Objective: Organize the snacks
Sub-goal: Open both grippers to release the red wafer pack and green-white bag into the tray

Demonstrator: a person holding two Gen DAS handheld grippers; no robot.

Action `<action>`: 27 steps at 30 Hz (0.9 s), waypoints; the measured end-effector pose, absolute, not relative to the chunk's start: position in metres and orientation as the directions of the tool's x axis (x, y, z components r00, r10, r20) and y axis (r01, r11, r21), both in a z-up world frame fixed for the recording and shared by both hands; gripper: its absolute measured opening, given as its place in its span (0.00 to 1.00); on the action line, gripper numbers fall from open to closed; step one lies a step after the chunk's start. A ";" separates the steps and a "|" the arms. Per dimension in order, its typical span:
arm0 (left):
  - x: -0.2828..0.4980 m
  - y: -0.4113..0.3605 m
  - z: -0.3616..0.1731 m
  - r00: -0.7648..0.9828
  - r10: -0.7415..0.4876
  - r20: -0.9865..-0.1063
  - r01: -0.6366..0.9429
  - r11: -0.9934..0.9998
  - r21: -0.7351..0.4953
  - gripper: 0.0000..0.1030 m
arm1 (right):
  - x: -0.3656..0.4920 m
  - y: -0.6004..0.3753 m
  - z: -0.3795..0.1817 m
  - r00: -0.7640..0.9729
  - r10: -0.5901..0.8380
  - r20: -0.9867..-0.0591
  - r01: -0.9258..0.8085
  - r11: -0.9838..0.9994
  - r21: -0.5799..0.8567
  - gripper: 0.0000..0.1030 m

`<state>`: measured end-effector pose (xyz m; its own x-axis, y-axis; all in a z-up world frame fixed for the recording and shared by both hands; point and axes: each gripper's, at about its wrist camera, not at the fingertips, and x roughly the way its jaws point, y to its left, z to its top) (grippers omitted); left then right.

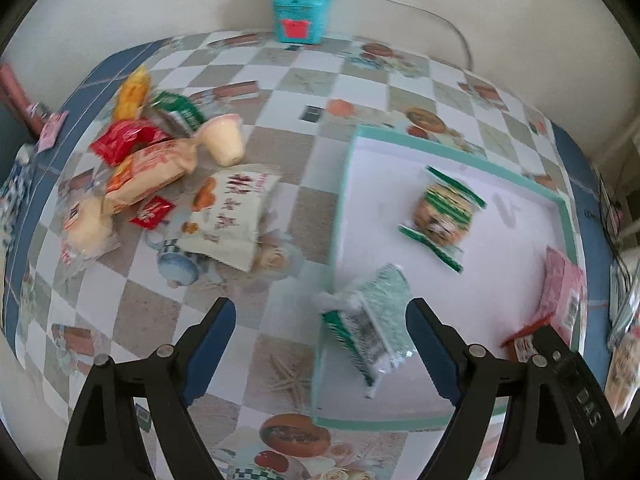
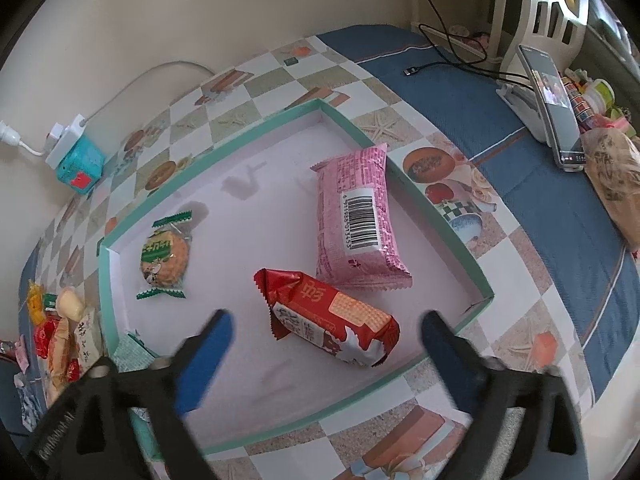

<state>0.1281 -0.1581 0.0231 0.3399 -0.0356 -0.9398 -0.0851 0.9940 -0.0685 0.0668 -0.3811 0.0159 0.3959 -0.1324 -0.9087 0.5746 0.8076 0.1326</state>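
Observation:
A shallow teal-rimmed tray [image 1: 343, 184] [image 2: 440, 216] with a white floor lies on the checked tablecloth. In it lie a round cookie in a green wrapper [image 1: 442, 216] [image 2: 165, 256], a pink packet [image 2: 358, 220] [image 1: 560, 296], a red biscuit packet [image 2: 332, 320] and a green-and-silver packet [image 1: 368, 328] across the tray's left rim. A pile of loose snacks [image 1: 160, 168] [image 2: 60, 332] lies left of the tray. My left gripper [image 1: 322, 344] is open, above the green-and-silver packet, holding nothing. My right gripper [image 2: 326, 344] is open just above the red packet, holding nothing.
A teal box [image 1: 298, 16] [image 2: 80, 168] with a white power strip and cable stands at the back wall. A phone on a stand [image 2: 548, 100], a black cable [image 2: 448, 60] and a brown bag [image 2: 612, 176] are on the blue cloth at right.

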 end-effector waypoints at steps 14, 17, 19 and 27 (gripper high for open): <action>0.131 -0.073 0.027 0.359 0.014 -0.933 -0.352 0.928 -0.121 0.95 | 0.079 -0.343 0.023 0.433 -0.139 -0.891 0.479 0.872 0.097 1.00; 0.129 -0.055 0.031 0.369 0.039 -0.929 -0.406 0.905 -0.124 0.95 | 0.082 -0.327 0.028 0.455 -0.131 -0.881 0.440 0.893 0.094 1.00; 0.127 -0.044 0.032 0.374 0.044 -0.926 -0.438 0.889 -0.135 0.95 | 0.083 -0.317 0.031 0.466 -0.136 -0.875 0.424 0.902 0.086 1.00; 0.122 -0.009 0.034 0.381 0.039 -0.924 -0.529 0.828 -0.183 0.95 | 0.084 -0.307 0.035 0.480 -0.151 -0.864 0.406 0.911 0.066 1.00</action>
<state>0.1218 -0.0089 0.0336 0.3813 0.0391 -0.9236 -0.5293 0.8284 -0.1834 0.0838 -0.3070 0.0352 0.4805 -0.1512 -0.8639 0.4059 0.9115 0.0663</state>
